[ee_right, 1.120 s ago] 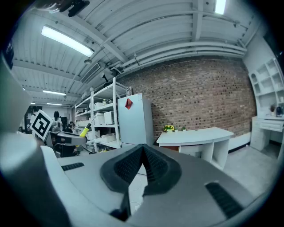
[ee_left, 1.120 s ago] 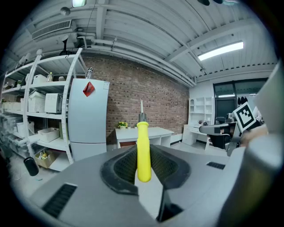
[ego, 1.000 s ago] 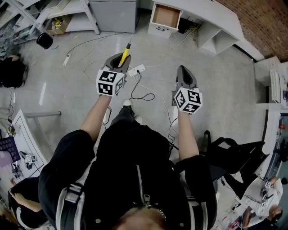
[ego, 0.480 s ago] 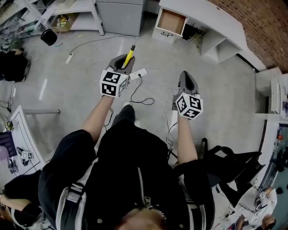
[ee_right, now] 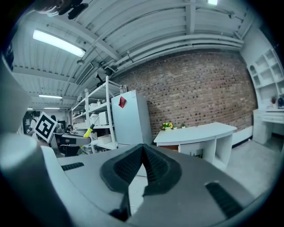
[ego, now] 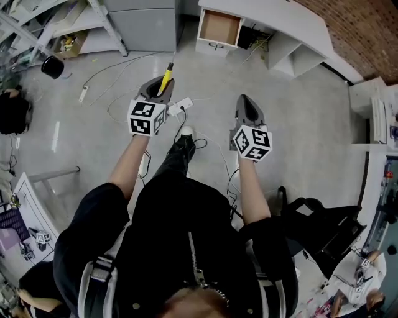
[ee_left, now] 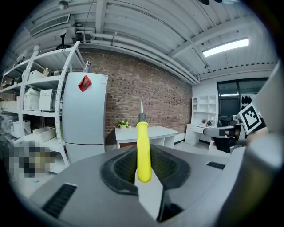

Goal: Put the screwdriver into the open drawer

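A screwdriver point(ego: 166, 76) with a yellow handle sticks out forward from my left gripper point(ego: 157, 89), which is shut on it. In the left gripper view the yellow handle point(ee_left: 143, 150) stands upright between the dark pads, its thin shaft pointing up. My right gripper point(ego: 248, 107) is held beside it, shut, with nothing between its pads point(ee_right: 144, 166). The open drawer point(ego: 219, 28) shows its brown inside at the foot of the white desk point(ego: 267, 15), ahead of both grippers and some way off. The right gripper view also catches the screwdriver point(ee_right: 90, 130) at far left.
Cables and a white power strip point(ego: 181, 105) lie on the grey floor under the grippers. A grey fridge point(ego: 142, 25) and white shelving point(ego: 74, 28) stand at the back left. A brick wall point(ego: 367, 31) runs at right. A black chair point(ego: 323, 223) is behind at right.
The person has stepped forward: the drawer and desk have come closer in the head view. Both grippers keep their hold and their spacing, the screwdriver still pointing ahead.
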`<act>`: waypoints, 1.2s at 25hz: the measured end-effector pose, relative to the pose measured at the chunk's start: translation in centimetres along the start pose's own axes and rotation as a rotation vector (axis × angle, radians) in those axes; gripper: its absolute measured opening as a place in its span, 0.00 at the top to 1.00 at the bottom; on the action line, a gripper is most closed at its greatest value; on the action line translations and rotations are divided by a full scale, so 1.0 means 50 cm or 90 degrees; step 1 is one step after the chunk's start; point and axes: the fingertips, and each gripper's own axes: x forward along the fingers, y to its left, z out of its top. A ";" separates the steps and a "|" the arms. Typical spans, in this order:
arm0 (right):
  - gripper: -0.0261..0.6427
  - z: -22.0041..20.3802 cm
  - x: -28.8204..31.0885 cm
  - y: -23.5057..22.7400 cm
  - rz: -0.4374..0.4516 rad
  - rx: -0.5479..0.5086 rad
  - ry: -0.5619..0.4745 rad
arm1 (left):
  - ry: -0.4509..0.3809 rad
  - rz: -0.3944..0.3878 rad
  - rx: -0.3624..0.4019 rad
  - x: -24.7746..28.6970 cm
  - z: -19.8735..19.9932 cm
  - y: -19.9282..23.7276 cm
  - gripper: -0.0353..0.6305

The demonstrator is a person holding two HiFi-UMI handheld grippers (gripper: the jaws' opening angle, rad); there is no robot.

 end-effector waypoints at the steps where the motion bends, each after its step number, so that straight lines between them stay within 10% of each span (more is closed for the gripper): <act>1: 0.95 0.002 0.018 -0.013 -0.001 0.001 0.002 | 0.002 -0.002 0.000 0.026 0.003 0.004 0.81; 30: 0.95 0.153 0.585 -0.353 -0.019 0.023 0.014 | 0.029 -0.031 -0.007 0.680 0.126 0.168 0.81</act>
